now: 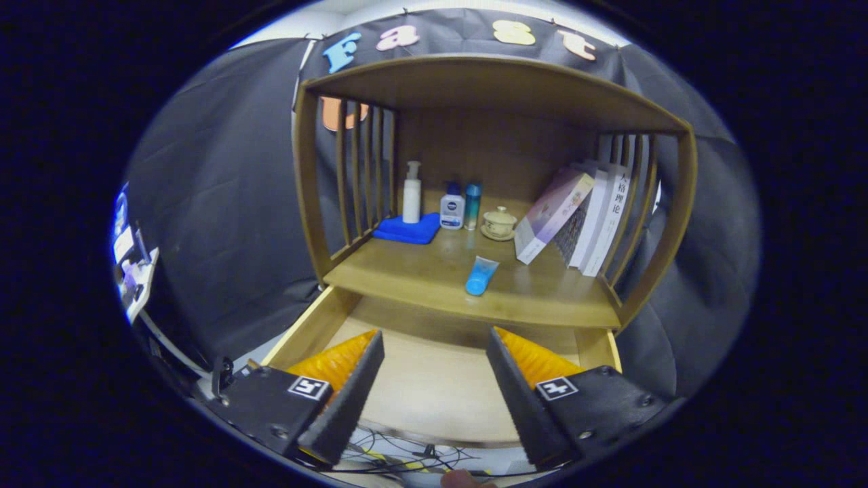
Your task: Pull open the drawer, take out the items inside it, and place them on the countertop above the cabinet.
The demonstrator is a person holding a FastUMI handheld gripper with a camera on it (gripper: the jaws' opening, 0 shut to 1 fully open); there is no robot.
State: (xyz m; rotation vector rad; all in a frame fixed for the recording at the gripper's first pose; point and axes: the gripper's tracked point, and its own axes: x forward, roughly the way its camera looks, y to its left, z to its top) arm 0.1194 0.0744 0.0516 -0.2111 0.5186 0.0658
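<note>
Wooden drawer point(434, 379) stands pulled out beneath the countertop point(475, 285), its visible floor bare. Gripper point(434, 379) hovers above it, fingers spread, holding nothing. A blue tube point(481, 276) lies on the countertop, so the emptying step seems finished; any next move calls for checking the drawer's hidden corners.

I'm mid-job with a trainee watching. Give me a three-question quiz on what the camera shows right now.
1. True or false: the drawer is pulled open.
2. What lies flat near the front of the countertop? A) a cup B) a blue tube C) a book
3. Fill in: the gripper hangs over the drawer with its fingers ____.

Key
1. True; its floor shows bare between the fingers.
2. B, the blue tube. The lidded cup stands further back, and the books lean at the side.
3. Open, holding nothing.
</note>
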